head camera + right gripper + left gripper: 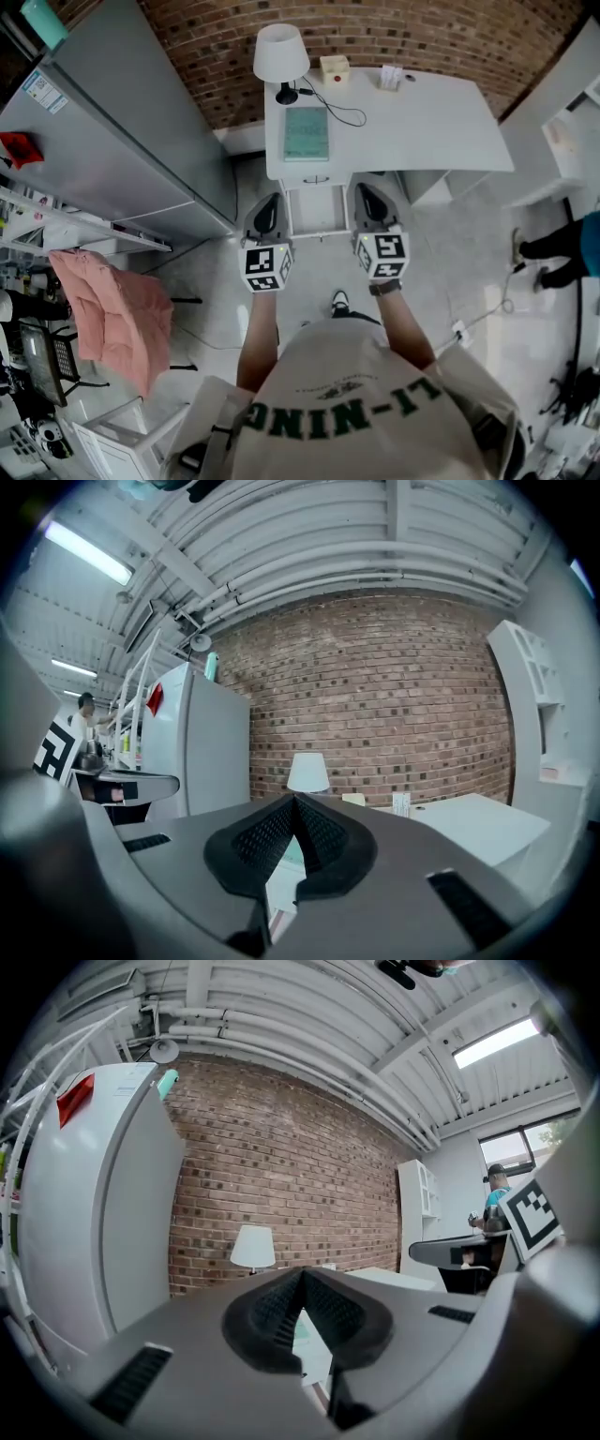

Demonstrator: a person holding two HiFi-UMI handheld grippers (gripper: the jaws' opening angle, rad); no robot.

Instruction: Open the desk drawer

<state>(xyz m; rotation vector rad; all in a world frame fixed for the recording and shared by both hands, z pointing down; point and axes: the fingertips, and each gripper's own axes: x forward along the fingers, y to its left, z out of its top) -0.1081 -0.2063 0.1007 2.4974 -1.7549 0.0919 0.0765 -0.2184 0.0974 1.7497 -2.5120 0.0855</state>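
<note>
Gaping white drawer (pixel 317 211) under desk (pixel 422 122)

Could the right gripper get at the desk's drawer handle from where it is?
Probably yes: the right gripper hangs before the desk, nothing between it and the drawer handle, though its shut jaws must open first.

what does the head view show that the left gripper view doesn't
Only the head view: the pink cloth draped at the left, the floor and the person's shirt.

Only the left gripper view: the ceiling pipes, the strip light, and the left gripper seen close up, with its jaws together and nothing between them.

Both: the white lamp, the brick wall, the grey fridge and the white desk.
</note>
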